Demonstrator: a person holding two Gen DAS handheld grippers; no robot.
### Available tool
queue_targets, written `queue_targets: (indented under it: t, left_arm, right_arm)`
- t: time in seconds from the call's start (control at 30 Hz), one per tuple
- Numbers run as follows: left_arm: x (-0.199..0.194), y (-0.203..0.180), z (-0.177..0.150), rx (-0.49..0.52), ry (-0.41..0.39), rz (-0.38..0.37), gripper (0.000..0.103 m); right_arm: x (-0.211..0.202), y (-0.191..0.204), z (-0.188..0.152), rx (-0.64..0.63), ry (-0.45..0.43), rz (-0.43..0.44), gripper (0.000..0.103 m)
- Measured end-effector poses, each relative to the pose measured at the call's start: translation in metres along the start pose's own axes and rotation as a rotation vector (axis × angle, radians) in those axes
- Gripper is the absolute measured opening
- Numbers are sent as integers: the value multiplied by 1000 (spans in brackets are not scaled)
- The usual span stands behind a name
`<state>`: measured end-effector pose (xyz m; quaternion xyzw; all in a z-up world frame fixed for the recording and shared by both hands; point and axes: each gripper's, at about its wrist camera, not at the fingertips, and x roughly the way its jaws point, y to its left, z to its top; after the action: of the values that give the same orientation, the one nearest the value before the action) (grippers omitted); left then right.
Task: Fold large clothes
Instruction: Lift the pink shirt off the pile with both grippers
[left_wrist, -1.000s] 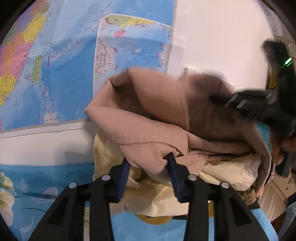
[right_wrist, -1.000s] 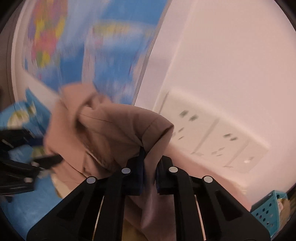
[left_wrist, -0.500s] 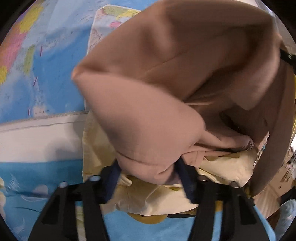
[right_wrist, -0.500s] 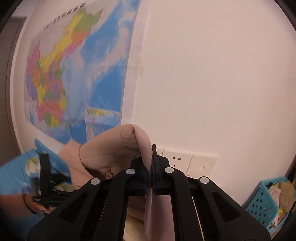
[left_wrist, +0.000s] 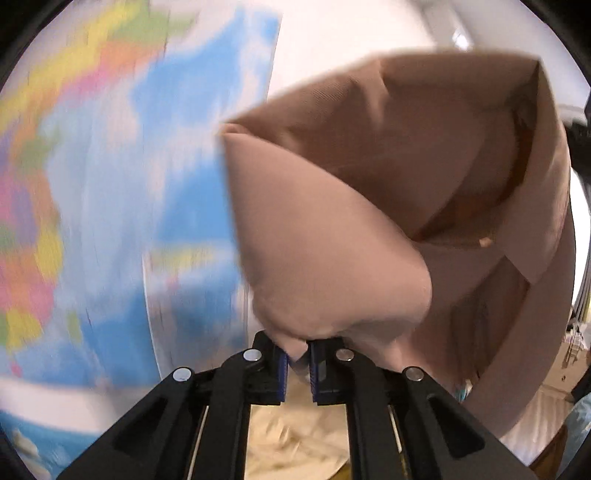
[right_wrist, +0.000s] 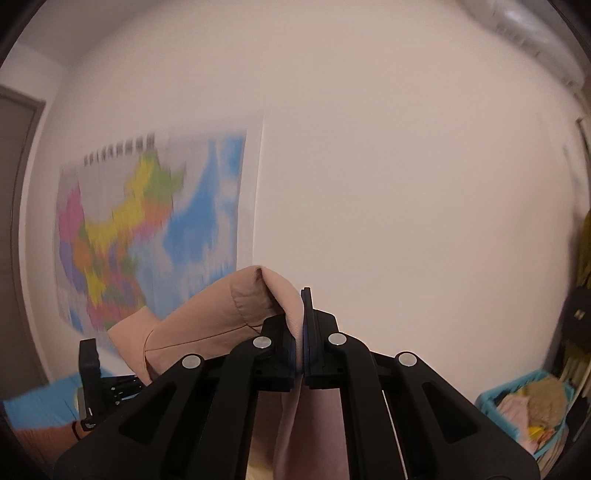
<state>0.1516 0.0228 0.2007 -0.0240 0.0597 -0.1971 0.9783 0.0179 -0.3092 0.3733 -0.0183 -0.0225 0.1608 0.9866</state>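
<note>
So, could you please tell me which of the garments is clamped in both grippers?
The tan garment, lifted and pinched by the left gripper and right gripper; the pale yellow cloth lies loose below.

Soft indoor light, motion-blurred background, fisheye-warped edges.

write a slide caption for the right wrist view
Right claw shut on a fold of tan garment, lifted before a white wall with a blurred map.

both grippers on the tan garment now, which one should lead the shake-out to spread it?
Right, probably. The right gripper pinches a clean seamed edge of the tan garment; the left gripper grips a bunched wad.
</note>
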Motion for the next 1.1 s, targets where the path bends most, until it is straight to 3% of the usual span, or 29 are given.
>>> queue_targets:
  t: [0.17,0.33,0.63,0.77,0.9,1.0,1.1]
  left_arm:
    - [-86,1,62,35,-208,39,5]
    - [-187,-7,102,72,-293,97,5]
    - [-352,-14,84,148,-260,270,5]
    - [-402,-27,76,193,-234,355,5]
    - [-403,-31,69,252,-180,446,5]
    - [-374,-5,52,224,-65,479,5]
    - [-309,50,25,157,117,530,5]
  right_arm:
    - [-74,-1,42,35,-126,23,3]
    - [-128,10,48,80,-145,132,3]
    - [-167,77,-18,130,-22,425,3]
    - [-177,110,-36,159,-4,562,2]
    - [-158,130,-38,191,2,643,2]
    - [-97,131,-65,278,134,674,2]
    - [-8,130,-114,353,317,619,2]
